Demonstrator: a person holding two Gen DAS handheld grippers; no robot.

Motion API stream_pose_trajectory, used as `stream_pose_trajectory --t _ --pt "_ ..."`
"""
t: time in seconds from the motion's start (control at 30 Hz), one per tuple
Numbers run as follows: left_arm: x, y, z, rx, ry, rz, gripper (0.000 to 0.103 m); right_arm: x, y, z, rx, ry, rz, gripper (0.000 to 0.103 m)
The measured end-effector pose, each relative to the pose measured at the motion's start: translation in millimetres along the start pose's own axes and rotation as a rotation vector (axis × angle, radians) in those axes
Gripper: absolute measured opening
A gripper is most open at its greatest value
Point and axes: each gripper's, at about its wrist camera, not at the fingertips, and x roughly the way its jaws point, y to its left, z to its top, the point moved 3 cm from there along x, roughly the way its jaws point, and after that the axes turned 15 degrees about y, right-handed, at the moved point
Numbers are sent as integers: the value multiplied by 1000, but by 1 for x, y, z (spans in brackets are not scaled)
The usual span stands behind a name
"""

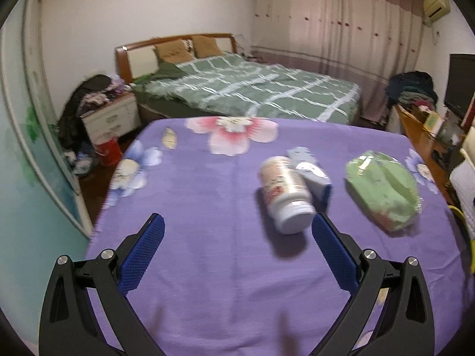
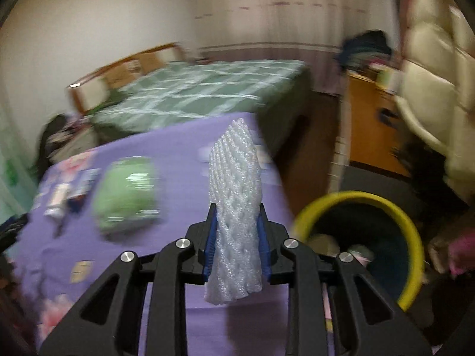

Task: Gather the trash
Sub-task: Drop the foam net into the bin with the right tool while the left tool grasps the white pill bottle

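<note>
Left wrist view: the left gripper [image 1: 237, 225] hangs released, jaws spread wide above the purple floral cloth [image 1: 207, 207]. A white bottle [image 1: 286, 194] lies on its side just beyond the right finger, touching a small blue-white carton [image 1: 311, 172]; a green packet [image 1: 383, 190] lies further right, a small wrapper [image 1: 169, 138] at the far left.

Right wrist view (blurred): the right gripper [image 2: 236, 231] is clenched on a white foam net sleeve [image 2: 236, 195], which stands upright over the cloth's right edge, the yellow-rimmed bin [image 2: 412, 228] just to its right
</note>
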Motion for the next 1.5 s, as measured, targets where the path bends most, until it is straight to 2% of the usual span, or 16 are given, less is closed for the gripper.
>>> stream_pose_trajectory --t 0.17,0.4,0.47,0.53,0.8,1.0,1.03,1.07,1.23,1.33,1.5 --pt "15 -25 16 43 34 6 98 21 -68 -4 141 41 -137 26" --pt "56 -38 37 24 141 -26 87 48 -108 -16 201 115 -185 30" --pt "64 -37 40 20 157 -20 86 50 -109 -19 202 120 -200 47" --pt "71 -36 42 20 172 -18 83 49 -108 -22 200 115 -216 51" --pt "96 -34 56 33 215 -12 75 37 -106 -20 196 91 -208 53" --pt "116 -34 66 34 260 -20 61 35 -102 -19 189 91 -198 53" --pt "118 -33 67 33 262 -14 56 34 -102 -19 188 91 -196 53" --pt "119 -32 68 34 257 -5 50 33 -101 -20 188 90 -193 53" --pt "109 -26 70 25 239 -3 48 23 -99 -22 187 72 -179 53" --pt "92 -28 68 31 214 -3 47 15 -100 -25 186 58 -167 53" --pt "42 -47 56 82 143 -38 47 0 -100 -31 186 28 -144 53"
